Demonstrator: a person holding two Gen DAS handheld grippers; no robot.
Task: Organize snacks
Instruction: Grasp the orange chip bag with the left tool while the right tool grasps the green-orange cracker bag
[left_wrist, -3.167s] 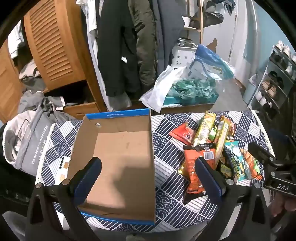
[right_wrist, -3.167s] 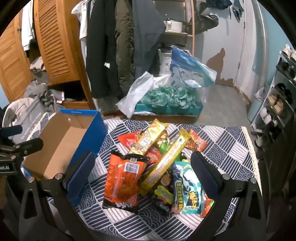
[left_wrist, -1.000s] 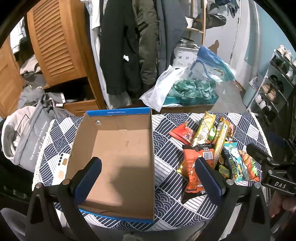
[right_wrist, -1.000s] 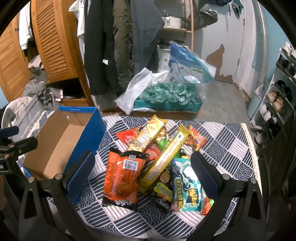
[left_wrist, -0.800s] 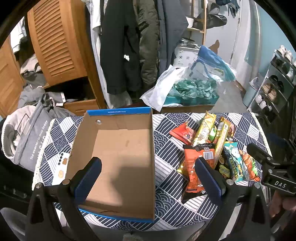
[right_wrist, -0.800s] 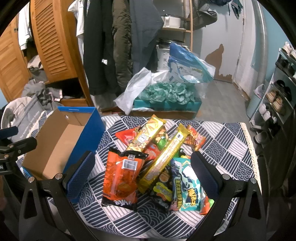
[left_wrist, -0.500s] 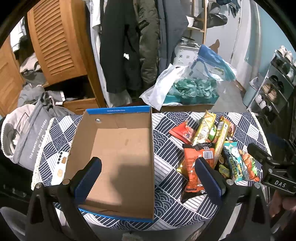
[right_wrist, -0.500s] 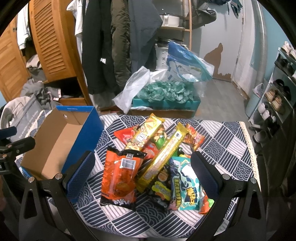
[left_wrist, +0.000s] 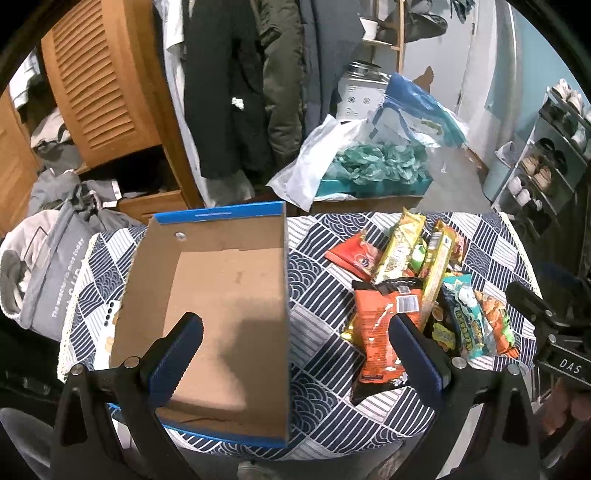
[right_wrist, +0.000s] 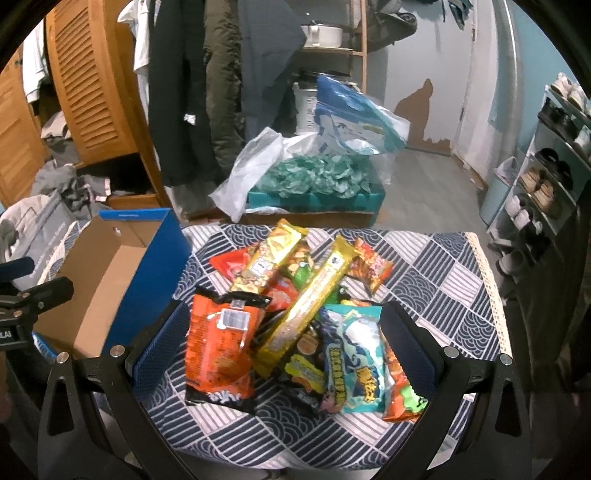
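1. My left gripper (left_wrist: 295, 350) has its jaws spread wide and holds nothing; it hangs over the near edge of the open brown cardboard box with blue outer walls (left_wrist: 221, 295), which lies at 9 o'clock on the table.
2. My right gripper (right_wrist: 282, 345) is likewise gaping wide with nothing between its blue pads (right_wrist: 159, 343), poised above the heap of snacks.
3. The snack heap sits at 3 o'clock on the navy-and-white patterned tablecloth (right_wrist: 443, 288), just beside the box but not touching it.
4. Nearest me in the right wrist view lies an orange crinkled snack bag with a black end (right_wrist: 221, 343), at 7 o'clock in the pile.
5. A long gold foil-wrapped bar (right_wrist: 314, 302) lies diagonally across the middle, overlapping a shorter gold packet (right_wrist: 269, 258) at 11 o'clock.
6. A light-blue packet with cartoon lettering (right_wrist: 354, 354) rests at 5 o'clock, with an orange-and-green packet (right_wrist: 400, 387) just beside it.
7. The box interior shows only bare cardboard.
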